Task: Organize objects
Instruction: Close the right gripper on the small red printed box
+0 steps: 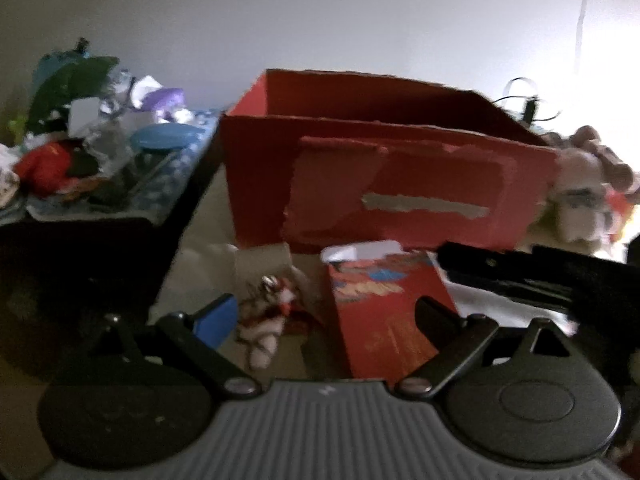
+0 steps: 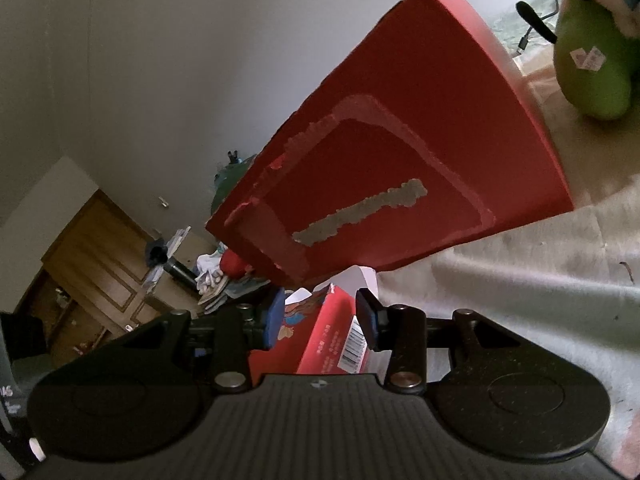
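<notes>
While I'm hanging over the pale bedsheet (image 2: 520, 280), my right gripper (image 2: 320, 316) is clamping a small red carton (image 2: 320, 340) between its blue pads (image 2: 276, 316), so those jaws are closed on it. It's got a cartoon print on one face, a barcode on the side, and its white top flap is sticking up open. My left gripper (image 1: 324, 312) is sitting with its jaws spread wide and nothing between them; from that side the same small red carton (image 1: 384, 312) is showing just ahead, with my right gripper's black fingers (image 1: 500, 276) reaching in from the right.

Right behind the carton, the big red cardboard box (image 1: 384, 176) is standing open-topped on the sheet, its front face scuffed where a label got torn off. A little red-and-white plush toy (image 1: 268, 320) is lying on the sheet just left of the carton. A green plush (image 2: 592, 64) is sitting beyond the box's far corner. Off to the left, a cluttered side table (image 1: 100, 152) is piled with stuff too blurry for me to sort out.
</notes>
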`<state>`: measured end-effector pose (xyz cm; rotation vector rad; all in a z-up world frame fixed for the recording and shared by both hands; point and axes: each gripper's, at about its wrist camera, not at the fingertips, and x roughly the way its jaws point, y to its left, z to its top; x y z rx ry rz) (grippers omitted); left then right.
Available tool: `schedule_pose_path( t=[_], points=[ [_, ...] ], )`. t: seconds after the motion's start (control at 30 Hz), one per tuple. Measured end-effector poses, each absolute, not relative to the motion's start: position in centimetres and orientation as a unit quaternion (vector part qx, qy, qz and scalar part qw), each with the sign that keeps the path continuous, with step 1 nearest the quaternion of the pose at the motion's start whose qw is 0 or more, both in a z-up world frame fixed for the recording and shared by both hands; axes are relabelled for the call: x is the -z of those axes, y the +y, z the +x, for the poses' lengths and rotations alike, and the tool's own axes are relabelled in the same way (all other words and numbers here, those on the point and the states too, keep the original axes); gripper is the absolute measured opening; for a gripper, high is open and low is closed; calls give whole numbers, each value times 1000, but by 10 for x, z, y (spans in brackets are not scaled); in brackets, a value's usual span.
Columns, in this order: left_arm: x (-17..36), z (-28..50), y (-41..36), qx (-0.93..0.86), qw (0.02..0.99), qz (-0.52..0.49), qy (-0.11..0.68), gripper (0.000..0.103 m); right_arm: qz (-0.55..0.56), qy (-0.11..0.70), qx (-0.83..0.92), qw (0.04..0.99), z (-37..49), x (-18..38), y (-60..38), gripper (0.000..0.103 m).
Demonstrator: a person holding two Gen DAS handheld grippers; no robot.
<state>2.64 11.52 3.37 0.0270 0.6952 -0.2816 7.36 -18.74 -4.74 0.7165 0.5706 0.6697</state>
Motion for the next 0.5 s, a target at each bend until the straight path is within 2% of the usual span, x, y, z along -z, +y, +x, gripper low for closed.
schedule_pose_path(
  t=[0.37,0.5],
  points=[
    [-18,20,101,179,918,26,353,96,316,278,-329,845,72,45,-180,44],
    [-14,22,95,180,917,31,354,99,322,287,-333,838,76,47,-179,44]
  ],
)
